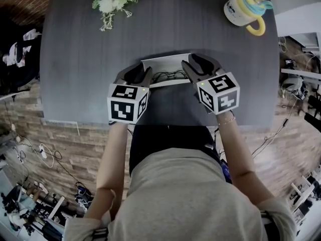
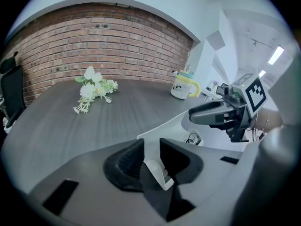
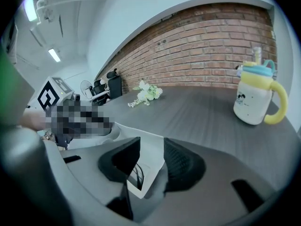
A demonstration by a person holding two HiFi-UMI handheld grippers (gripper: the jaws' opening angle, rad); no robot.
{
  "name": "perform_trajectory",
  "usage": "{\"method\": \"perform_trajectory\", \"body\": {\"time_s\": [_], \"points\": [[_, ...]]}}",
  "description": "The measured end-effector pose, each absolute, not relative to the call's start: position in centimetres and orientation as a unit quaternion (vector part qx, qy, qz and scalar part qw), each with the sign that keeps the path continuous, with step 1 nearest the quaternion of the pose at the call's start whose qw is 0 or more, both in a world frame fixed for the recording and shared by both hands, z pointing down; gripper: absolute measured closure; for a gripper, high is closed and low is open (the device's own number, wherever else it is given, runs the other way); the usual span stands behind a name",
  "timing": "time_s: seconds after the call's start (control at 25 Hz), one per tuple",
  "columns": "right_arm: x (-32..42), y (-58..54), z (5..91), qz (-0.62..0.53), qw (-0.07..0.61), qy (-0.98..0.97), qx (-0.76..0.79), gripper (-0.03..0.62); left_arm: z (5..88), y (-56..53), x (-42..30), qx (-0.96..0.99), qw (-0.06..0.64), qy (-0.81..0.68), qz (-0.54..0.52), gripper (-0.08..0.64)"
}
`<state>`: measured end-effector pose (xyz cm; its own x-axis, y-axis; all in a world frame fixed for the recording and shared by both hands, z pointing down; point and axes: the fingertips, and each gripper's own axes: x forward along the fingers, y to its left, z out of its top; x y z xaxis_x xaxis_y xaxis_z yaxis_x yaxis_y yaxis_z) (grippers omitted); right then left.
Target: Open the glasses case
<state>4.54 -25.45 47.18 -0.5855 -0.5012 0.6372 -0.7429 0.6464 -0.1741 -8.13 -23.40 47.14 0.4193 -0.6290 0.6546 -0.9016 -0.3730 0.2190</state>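
The left tongs [image 2: 151, 149] are clenched on a white wall at the left end of the glasses case [image 1: 167, 64]. The right tongs [image 3: 151, 147] are clenched on the white edge at its right end. The case is thus held from both ends, and it lies on the desk [image 1: 75, 59] just inside the near edge.

Its long axis is set left to right, parallel to that near edge. The lid [image 1: 165, 60] is seen raised on the far side, so the opening is turned up and toward the person. Dark glasses [image 1: 168, 76] are visible inside, and they can also be made out between the jaws in the right gripper view.

Little desk is left between the case and the near edge. Beyond the case a broad bare stretch of dark desk is seen. A sprig of white flowers [image 1: 114, 1] is laid well apart at the far left. A cup [image 1: 246, 9] with a yellow handle stands upright at the far right corner, close to the desk's right edge.
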Motion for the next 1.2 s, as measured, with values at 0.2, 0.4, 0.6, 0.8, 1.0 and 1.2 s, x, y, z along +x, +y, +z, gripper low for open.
{"method": "perform_trajectory", "body": {"time_s": [0.2, 0.4, 0.6, 0.8, 1.0, 1.2], "points": [[4.6, -24.3, 45.4, 0.208, 0.261, -0.867, 0.370, 0.431, 45.4, -22.7, -8.1, 0.803, 0.272, -0.480, 0.225, 0.445], [4.1, -22.9, 43.7, 0.217, 0.234, -0.871, 0.373, 0.440, 42.9, -22.0, -7.9, 0.812, 0.261, -0.486, 0.192, 0.456], [3.2, -21.5, 41.6, 0.212, 0.212, -0.882, 0.364, 0.498, 40.7, -21.3, -7.5, 0.823, 0.250, -0.483, 0.162, 0.480], [2.3, -20.4, 39.8, 0.204, 0.192, -0.893, 0.353, 0.586, 39.8, -20.4, -7.1, 0.832, 0.240, -0.475, 0.157, 0.513], [1.6, -19.3, 38.5, 0.206, 0.147, -0.908, 0.335, 0.586, 39.0, -19.4, -6.0, 0.852, 0.234, -0.445, 0.149, 0.523], [1.7, -18.1, 38.0, 0.202, 0.148, -0.908, 0.334, 0.586, 38.5, -18.6, -4.8, 0.861, 0.226, -0.433, 0.140, 0.525]]}}
